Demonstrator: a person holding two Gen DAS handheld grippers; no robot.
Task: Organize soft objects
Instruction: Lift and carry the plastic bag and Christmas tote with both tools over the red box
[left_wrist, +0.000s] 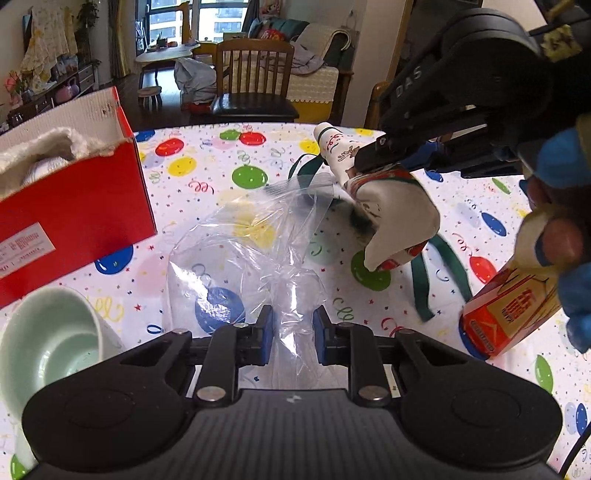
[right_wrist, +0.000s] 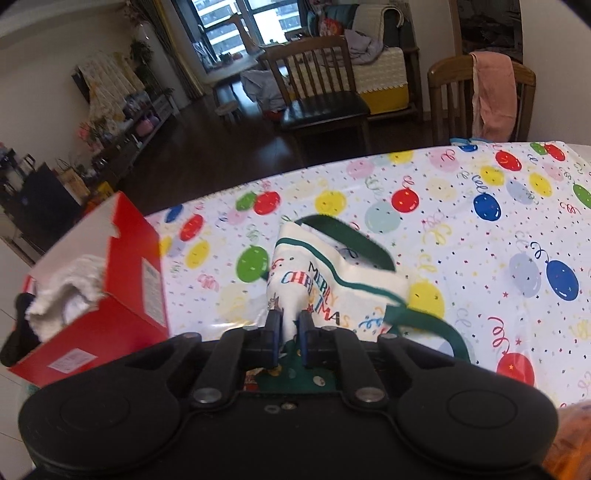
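While the right gripper (right_wrist: 290, 330) pinches a fold of the cloth Christmas bag (right_wrist: 325, 284) and holds it lifted off the table, the red box (right_wrist: 122, 295) lies to its left, nearer the left gripper (left_wrist: 293, 332). The bag's long axis runs away from the right wrist camera, green handles (right_wrist: 424, 325) trailing toward the tablecloth (right_wrist: 480, 266). The left gripper's jaws stand a little apart around a crumpled clear plastic bag (left_wrist: 251, 258) (whether they truly bite it I cannot tell). A white fluffy cloth (right_wrist: 70, 288) already sits in the box, so a leftward carry seems likely. A pale green bowl (left_wrist: 48, 343) and an orange bottle (left_wrist: 506, 314) stand nearby; wooden chairs (right_wrist: 317, 85) and a dim living room lie beyond.
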